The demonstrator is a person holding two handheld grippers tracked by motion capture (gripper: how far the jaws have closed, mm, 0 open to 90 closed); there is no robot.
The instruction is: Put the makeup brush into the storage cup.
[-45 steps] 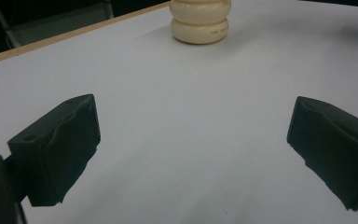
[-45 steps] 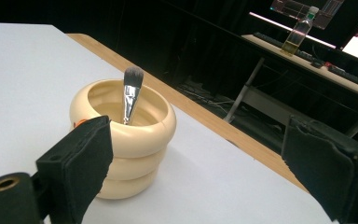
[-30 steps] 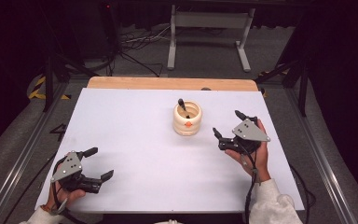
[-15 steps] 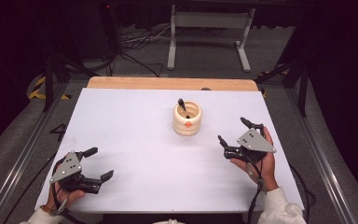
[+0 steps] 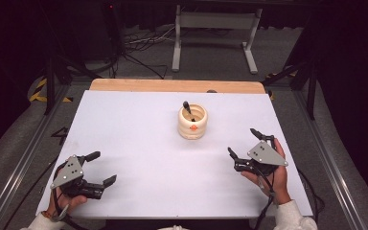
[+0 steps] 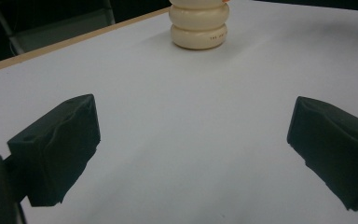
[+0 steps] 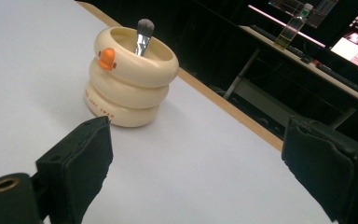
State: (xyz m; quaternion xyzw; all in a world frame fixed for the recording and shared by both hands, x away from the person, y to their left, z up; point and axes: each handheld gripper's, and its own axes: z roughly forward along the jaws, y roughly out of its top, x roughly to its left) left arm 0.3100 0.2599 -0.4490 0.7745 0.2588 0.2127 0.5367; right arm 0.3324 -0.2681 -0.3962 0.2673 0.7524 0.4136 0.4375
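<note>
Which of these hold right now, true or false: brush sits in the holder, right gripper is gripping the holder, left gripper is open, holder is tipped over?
1. The brush stands inside the cream holder. True.
2. The right gripper is gripping the holder. False: its jaws are open and empty, apart from the holder.
3. The left gripper is open. True: its jaws stand wide over the bare white table.
4. The holder is tipped over. False: it stands upright on the table.
</note>
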